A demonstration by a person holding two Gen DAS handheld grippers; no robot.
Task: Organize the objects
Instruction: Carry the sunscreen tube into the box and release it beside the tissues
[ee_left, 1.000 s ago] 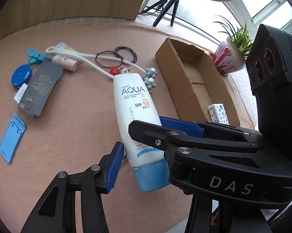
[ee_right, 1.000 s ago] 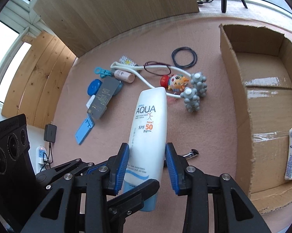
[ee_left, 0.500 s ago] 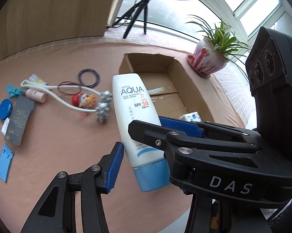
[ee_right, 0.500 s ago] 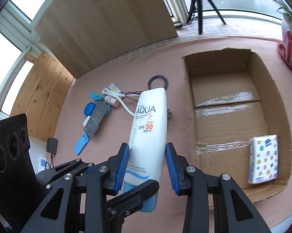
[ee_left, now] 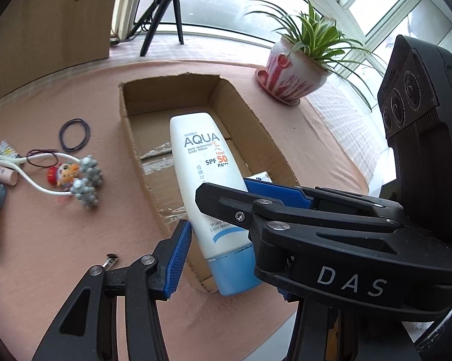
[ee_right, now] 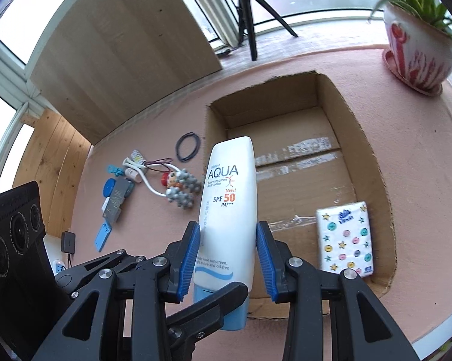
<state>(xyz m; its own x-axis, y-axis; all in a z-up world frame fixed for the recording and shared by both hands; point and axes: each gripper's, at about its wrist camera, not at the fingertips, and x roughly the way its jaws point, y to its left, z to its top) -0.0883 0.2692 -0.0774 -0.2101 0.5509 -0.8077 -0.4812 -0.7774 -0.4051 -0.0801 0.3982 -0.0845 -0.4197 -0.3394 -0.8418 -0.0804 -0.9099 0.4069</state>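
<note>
Right tongs (ee_right: 227,258) clamped on white sunscreen tube (ee_right: 229,216), blue pads touching both flanks just above the blue cap. Left tongs (ee_left: 217,225) around the same tube (ee_left: 208,180); near blue pad (ee_left: 178,255) against the tube's lower side, far pad hidden behind the right tool, so grip cannot be told. Tube held off the tabletop (ee_right: 421,150), cap toward cameras, above the near-left edge of open cardboard box (ee_right: 376,162). Patterned tissue pack (ee_right: 344,239) flat in box's near-right corner. Left of box on tabletop: black hair ties (ee_right: 188,147), white-handled grey-ball massager (ee_right: 181,192), small toy figure (ee_left: 60,174). Potted plant (ee_right: 418,51) beyond box.
</note>
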